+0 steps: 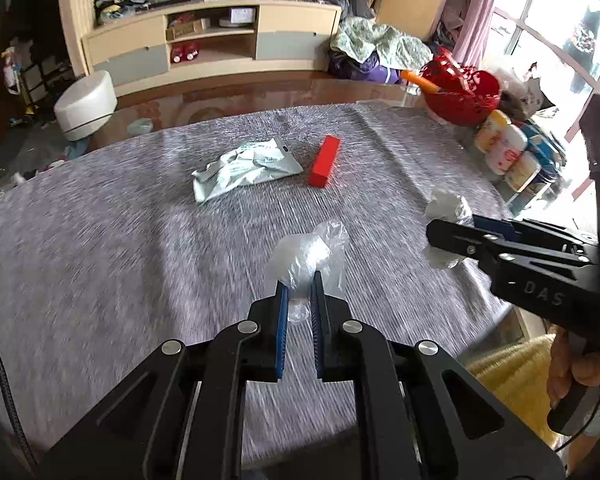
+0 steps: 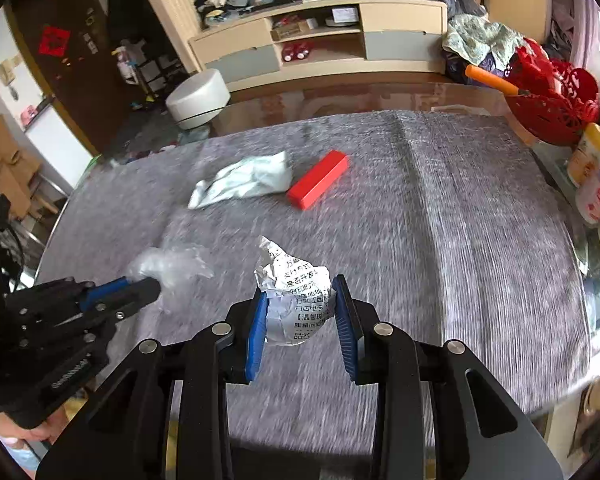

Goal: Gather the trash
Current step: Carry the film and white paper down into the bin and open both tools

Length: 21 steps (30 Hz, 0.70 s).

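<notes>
Crumpled printed paper (image 2: 296, 300) — clear plastic (image 1: 304, 258)

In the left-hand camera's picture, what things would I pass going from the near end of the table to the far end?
clear plastic wad held in the left gripper → crumpled white-green wrapper → red box → red basket at the far right edge.

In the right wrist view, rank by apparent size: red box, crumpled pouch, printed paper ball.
1. Crumpled pouch, widest.
2. Printed paper ball and red box look alike; the ball sits nearest the camera, in the right gripper, so unranked.
</notes>
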### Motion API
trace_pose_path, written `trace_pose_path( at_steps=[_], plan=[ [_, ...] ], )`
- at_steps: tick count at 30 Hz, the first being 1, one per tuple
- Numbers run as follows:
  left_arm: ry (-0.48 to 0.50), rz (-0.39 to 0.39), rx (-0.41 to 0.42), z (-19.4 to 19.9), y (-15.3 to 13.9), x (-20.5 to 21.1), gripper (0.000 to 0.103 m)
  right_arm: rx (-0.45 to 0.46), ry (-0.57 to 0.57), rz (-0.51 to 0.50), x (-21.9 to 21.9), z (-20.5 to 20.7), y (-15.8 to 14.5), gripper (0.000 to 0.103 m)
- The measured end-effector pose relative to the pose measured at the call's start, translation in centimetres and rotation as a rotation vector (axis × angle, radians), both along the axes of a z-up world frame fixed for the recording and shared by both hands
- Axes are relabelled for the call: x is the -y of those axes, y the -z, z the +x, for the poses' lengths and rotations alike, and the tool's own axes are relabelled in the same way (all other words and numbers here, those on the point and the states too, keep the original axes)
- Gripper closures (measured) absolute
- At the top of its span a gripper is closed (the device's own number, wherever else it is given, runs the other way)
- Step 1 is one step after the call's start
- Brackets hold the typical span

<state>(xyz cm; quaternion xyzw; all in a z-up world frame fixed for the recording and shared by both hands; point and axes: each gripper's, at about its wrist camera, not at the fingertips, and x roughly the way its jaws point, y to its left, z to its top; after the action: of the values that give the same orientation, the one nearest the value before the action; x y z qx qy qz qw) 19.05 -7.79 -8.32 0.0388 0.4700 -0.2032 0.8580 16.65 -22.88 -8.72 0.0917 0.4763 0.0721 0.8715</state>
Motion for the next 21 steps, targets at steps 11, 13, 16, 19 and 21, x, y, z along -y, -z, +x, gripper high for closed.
trace_pose_path(
  at_steps=[11, 13, 16, 19, 21],
  plan=[
    [-0.054, -0.021, 0.031, -10.6, -1.2, -3.5, 0.094, 0.003, -0.073, -0.036, -2.4, -8.7, -0.1, 0.07],
    [-0.057, -0.023, 0.028, -12.1, -0.8, -3.9, 0.093, -0.006, -0.08, -0.035, -2.6, -10.0, 0.5, 0.07],
    [-0.06, -0.017, 0.014, -14.1, 0.4, -4.4, 0.093, -0.026, -0.086, -0.031, -2.8, -11.6, 1.7, 0.07],
    [-0.067, -0.014, -0.011, -15.7, 2.0, -4.7, 0.093, -0.049, -0.084, -0.02, -2.8, -12.9, 3.1, 0.07],
    [-0.07, -0.014, -0.025, -16.6, 2.8, -4.9, 0.093, -0.062, -0.083, -0.018, -3.0, -13.7, 3.9, 0.07]
  ],
)
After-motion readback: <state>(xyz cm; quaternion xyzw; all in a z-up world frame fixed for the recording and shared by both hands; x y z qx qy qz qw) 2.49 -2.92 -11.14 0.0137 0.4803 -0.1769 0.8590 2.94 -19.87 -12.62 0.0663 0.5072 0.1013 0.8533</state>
